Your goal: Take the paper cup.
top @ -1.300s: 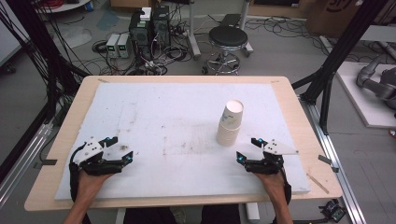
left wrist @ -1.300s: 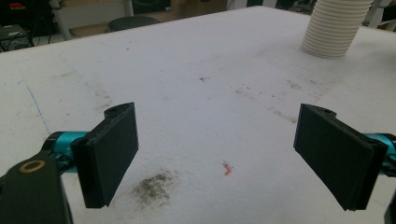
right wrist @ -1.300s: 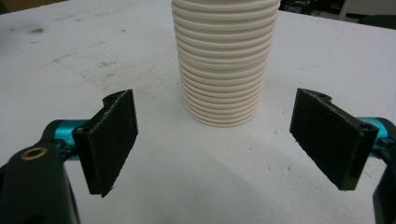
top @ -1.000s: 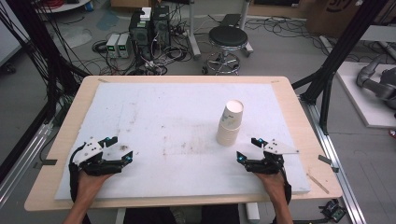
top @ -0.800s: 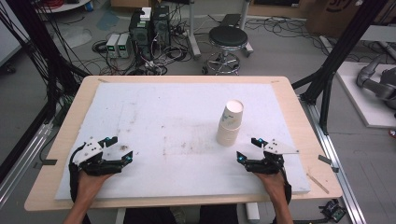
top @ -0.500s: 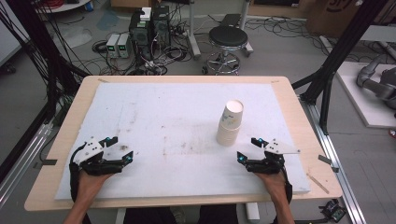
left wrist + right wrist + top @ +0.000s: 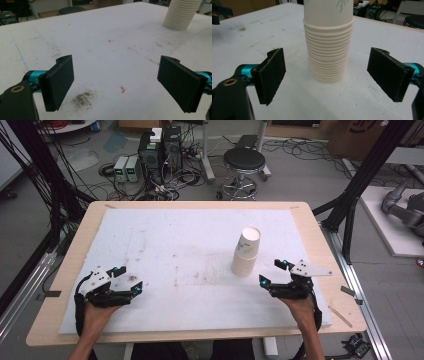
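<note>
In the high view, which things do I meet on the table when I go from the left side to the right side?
Left gripper with open jaws → stack of paper cups, standing mouth-down on the white mat → right gripper with open jaws, near the stack but apart from it.

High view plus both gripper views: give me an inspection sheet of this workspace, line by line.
Surface: white foam mat on a wooden table, scuffed with dark smudges.
Job's things: stack of paper cups, upside down, ahead of the right hand-held gripper, untouched.
Clutter: nothing seen.
Grippers: right open; left hand-held gripper open, nothing between the jaws.
Cables: black cable by the left hand.
Surroundings: black stool, electronics boxes, floor wiring.
</note>
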Demonstrator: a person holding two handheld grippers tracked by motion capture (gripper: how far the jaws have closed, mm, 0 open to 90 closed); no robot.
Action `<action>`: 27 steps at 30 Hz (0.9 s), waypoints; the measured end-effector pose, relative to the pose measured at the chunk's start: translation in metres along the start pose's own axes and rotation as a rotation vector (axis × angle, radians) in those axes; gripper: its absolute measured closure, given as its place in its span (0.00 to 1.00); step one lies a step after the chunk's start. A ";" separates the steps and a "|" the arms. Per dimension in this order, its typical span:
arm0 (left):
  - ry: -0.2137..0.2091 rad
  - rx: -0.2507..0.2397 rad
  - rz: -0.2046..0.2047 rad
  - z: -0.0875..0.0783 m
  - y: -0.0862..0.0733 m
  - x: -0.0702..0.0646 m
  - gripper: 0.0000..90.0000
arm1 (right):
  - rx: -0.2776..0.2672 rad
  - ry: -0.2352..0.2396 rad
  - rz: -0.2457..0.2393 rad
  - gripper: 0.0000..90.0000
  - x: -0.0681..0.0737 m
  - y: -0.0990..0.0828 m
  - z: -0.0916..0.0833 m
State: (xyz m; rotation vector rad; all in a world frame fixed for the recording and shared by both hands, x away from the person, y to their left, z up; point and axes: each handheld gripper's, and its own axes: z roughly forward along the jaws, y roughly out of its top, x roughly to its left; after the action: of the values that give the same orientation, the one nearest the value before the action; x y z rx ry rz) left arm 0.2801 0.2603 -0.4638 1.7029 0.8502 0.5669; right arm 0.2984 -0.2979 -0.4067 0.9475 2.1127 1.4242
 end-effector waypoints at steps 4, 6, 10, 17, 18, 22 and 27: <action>-0.002 0.005 0.003 0.001 0.000 0.000 0.15 | 0.000 0.007 -0.025 0.17 -0.004 0.028 -0.011; -0.003 0.002 -0.004 0.000 0.000 0.000 0.15 | 0.000 0.005 -0.031 0.17 -0.005 0.034 -0.013; -0.006 0.004 -0.008 0.001 0.000 0.001 0.15 | 0.016 0.015 -0.056 0.17 -0.008 0.061 -0.022; -0.005 0.013 -0.009 0.001 0.001 0.001 0.15 | 0.044 0.032 -0.073 0.17 -0.013 0.088 -0.025; -0.006 0.014 -0.010 0.001 0.001 0.001 0.15 | 0.044 0.032 -0.073 0.17 -0.013 0.088 -0.025; -0.008 0.018 -0.013 0.002 0.001 0.001 0.15 | 0.076 0.052 -0.098 0.17 -0.015 0.104 -0.022; -0.012 0.013 -0.010 0.001 0.001 0.002 0.15 | 0.127 0.068 -0.127 0.17 -0.017 0.121 -0.016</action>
State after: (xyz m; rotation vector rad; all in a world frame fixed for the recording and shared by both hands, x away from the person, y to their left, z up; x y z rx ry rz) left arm 0.2824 0.2606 -0.4638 1.7114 0.8559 0.5451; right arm 0.3359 -0.2913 -0.2890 0.8051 2.2927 1.2894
